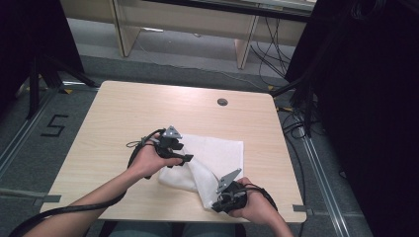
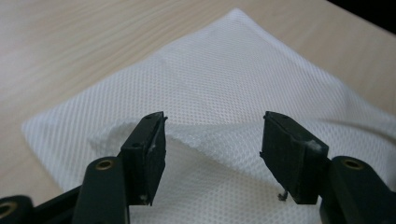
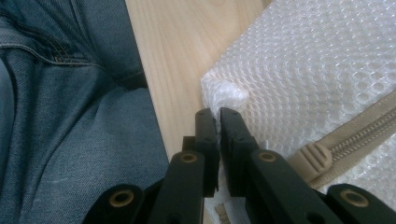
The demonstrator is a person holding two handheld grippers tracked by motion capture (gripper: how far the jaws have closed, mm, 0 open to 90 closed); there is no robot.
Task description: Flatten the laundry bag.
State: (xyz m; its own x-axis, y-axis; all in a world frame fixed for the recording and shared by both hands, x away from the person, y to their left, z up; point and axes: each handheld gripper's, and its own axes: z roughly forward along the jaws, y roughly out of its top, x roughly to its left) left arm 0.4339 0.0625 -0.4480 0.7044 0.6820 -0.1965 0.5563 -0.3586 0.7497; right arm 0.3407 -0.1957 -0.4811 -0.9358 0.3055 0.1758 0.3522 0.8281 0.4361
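Closest to the camera in the high view is the right hand-held gripper (image 1: 213, 203), down at the near edge of the table (image 1: 128, 106). Its jaws are pinched almost together on a corner of the white mesh bag (image 1: 217, 153), and in the right gripper view you can see a little bunched-up bit of mesh (image 3: 224, 95) squeezed right between the black pads. That view also shows a beige zipper (image 3: 355, 133) running along the bag with its pull tab just beside the jaws, and the person's jeans (image 3: 60, 116) past the table edge.

The bag itself lies in the near middle of the table, mostly flat, with the near corner lifted and pulled toward the right hand (image 1: 257, 207), so there's a fold running up from the gripper toward the middle of the bag.

The left hand-held gripper (image 1: 189, 159) sits over the left edge of the bag, held in the left hand (image 1: 148, 160). Its jaws are spread wide with nothing between them. In the left gripper view the two pads stand well apart above a raised fold of the mesh, not pressing on it. I can't tell if the tips brush the cloth or hover just over it.

There's a small round dark cap (image 1: 222, 102) toward the far side of the table, well away from everything.
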